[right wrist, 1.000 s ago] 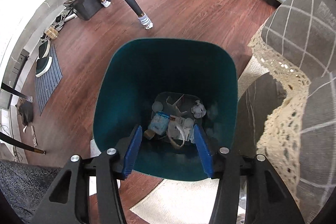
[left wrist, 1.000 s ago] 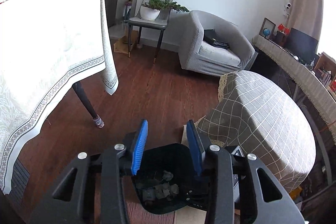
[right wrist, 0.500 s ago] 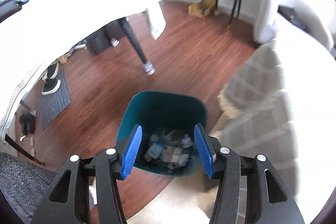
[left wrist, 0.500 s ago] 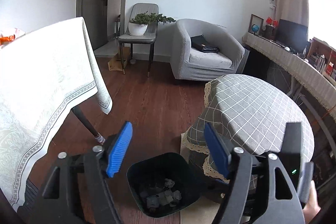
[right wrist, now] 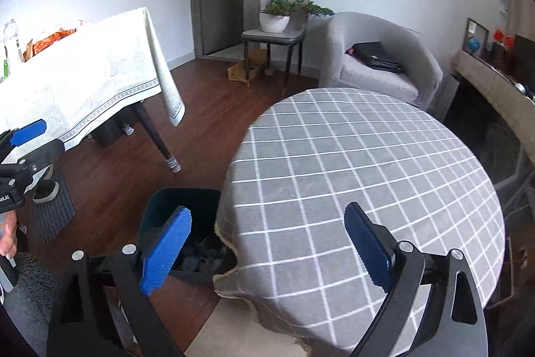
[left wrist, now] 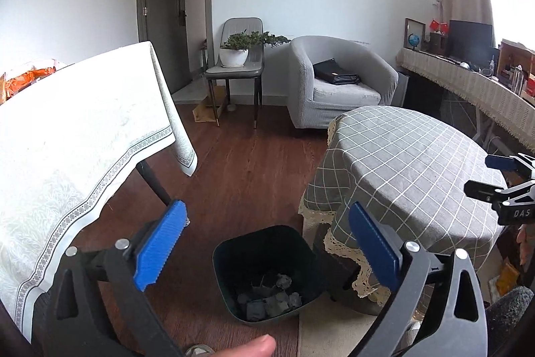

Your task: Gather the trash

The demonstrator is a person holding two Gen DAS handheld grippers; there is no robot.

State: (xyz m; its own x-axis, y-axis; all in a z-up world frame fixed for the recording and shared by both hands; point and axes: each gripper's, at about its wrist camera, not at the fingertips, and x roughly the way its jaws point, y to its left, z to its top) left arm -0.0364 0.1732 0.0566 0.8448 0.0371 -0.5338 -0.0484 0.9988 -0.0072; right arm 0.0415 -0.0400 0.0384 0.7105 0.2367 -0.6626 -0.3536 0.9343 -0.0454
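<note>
Your left gripper [left wrist: 267,251] and right gripper [right wrist: 267,251], jaws just spread wide, hold nothing; bin [left wrist: 267,260] has trash, round surface [right wrist: 367,163] looks clear, likely near done.

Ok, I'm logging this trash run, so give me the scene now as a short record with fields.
bin: dark green bin on the wood floor beside the round table
bin contents: crumpled trash at the bottom
left gripper: jaws just opened wide, nothing between them
right gripper: jaws just opened wide, nothing between them
round table top: checked cloth, no trash visible on it
</note>
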